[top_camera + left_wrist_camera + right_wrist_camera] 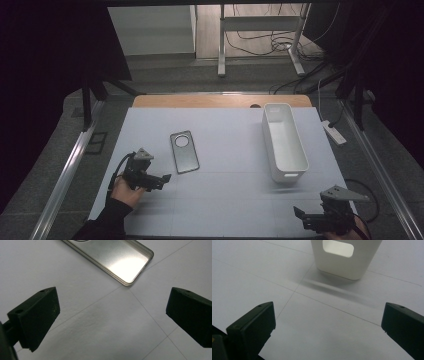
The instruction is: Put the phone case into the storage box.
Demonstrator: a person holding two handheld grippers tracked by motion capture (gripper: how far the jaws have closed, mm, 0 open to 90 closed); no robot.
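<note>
— So where is the phone case (184, 151)?
— Flat on the bench (225, 200), just ahead of the left gripper (159, 180) (wide open, empty), long side pointing away.

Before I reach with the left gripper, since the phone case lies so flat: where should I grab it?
Grip the phone case across its raised side rims near the closest corner, coming from above with the open left gripper; lying flat, only the thin rims give purchase.
</note>
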